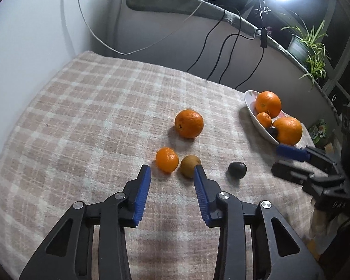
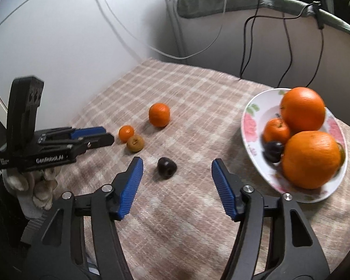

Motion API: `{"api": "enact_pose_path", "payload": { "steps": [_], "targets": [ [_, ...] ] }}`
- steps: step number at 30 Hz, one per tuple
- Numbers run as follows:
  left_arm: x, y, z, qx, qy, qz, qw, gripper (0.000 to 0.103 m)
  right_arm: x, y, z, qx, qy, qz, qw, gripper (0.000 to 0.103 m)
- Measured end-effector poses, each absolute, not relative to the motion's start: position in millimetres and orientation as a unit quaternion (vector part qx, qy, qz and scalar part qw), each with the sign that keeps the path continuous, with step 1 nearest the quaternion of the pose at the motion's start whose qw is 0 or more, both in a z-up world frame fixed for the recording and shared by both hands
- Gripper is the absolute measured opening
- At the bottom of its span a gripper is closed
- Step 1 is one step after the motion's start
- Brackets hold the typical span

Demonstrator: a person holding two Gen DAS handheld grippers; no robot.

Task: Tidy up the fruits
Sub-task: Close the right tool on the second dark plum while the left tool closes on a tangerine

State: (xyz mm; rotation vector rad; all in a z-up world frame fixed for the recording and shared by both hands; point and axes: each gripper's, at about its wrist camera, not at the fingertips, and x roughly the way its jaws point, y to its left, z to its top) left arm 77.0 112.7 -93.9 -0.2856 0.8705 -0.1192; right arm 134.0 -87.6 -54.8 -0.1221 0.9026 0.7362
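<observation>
Fruits left loose: the dark round plum point(image 2: 166, 167) lies just ahead of the spread, empty right tongs point(image 2: 177, 163), left of the flowered white plate point(image 2: 250, 119).

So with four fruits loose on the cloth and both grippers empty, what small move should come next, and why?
Probably ease the right gripper forward and down around the dark plum. Its jaws are open and empty, and the plum lies just ahead of the gap, the loose fruit nearest the plate. The left gripper, also open, faces the small orange and kiwi.
</observation>
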Motion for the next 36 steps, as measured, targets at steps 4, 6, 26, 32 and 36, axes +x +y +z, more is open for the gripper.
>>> {"api": "enact_pose_path", "payload": {
  "steps": [4, 6, 26, 32, 36],
  "targets": [
    [82, 115, -95, -0.142, 0.421, -0.060, 0.894, 0.033, 135, -76, -64, -0.066, 0.437, 0.355, 0.824, 0.051],
    [84, 115, -95, -0.140, 0.421, -0.061, 0.894, 0.033, 136, -72, -68, -0.069, 0.441, 0.357, 0.820, 0.050],
    [109, 116, -116, -0.139, 0.452, -0.060, 0.879, 0.027, 145, -52, -93, -0.087, 0.463, 0.360, 0.805, 0.036],
    [109, 116, -117, -0.140, 0.451, -0.060, 0.880, 0.023, 148, -54, -96, -0.083, 0.466, 0.357, 0.805, 0.026],
    [108, 115, -116, -0.139, 0.449, -0.057, 0.881, 0.023, 147, -55, -96, -0.077, 0.465, 0.356, 0.807, 0.025]
  ]
}}
